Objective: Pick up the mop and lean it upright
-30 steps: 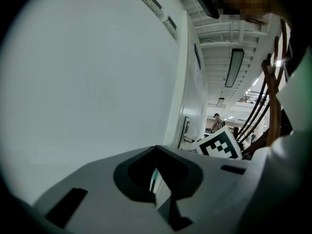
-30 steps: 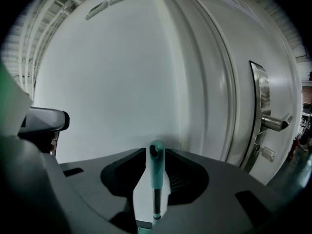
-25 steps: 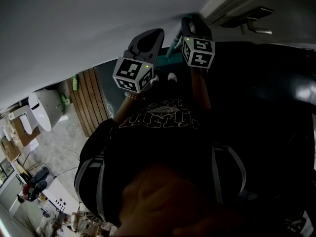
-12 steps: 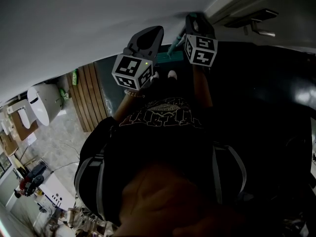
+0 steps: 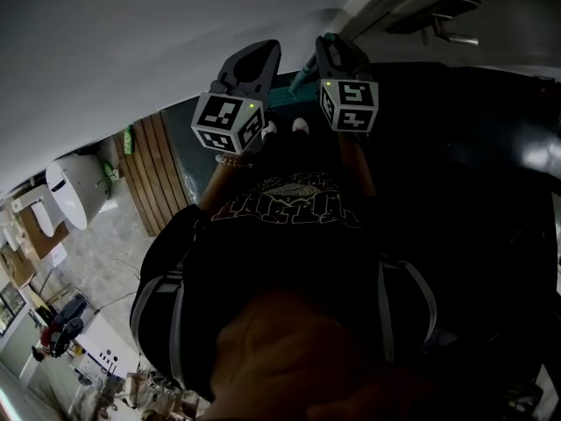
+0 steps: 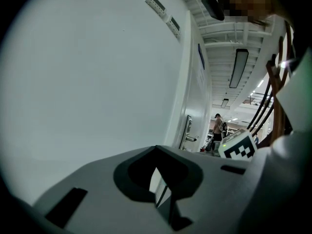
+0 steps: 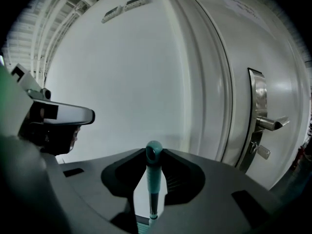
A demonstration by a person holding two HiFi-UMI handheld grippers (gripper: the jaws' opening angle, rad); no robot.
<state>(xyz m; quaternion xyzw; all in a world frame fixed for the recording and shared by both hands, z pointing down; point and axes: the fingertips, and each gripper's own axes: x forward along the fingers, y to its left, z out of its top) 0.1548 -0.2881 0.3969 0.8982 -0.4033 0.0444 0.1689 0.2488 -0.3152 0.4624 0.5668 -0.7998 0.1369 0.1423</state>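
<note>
In the right gripper view, the mop's thin teal handle (image 7: 154, 179) stands upright between the jaws of my right gripper (image 7: 154, 191), its rounded tip up against a white wall. The right gripper is shut on it. The head view shows the same handle (image 5: 302, 75) slanting down from the right gripper (image 5: 333, 44) to the teal mop head (image 5: 282, 102) near the person's shoes. My left gripper (image 5: 256, 58) is raised just left of it. Its jaws (image 6: 163, 194) stand together with nothing between them, facing the wall.
A white door with a metal lever handle (image 7: 265, 123) is right of the mop, and the handle (image 5: 449, 29) also shows in the head view. Wooden slats (image 5: 158, 178) and a white fixture (image 5: 74, 191) lie to the left. A person (image 6: 217, 126) stands far down the corridor.
Both grippers have drifted slightly left and up along the wall. The right gripper still holds the mop handle.
</note>
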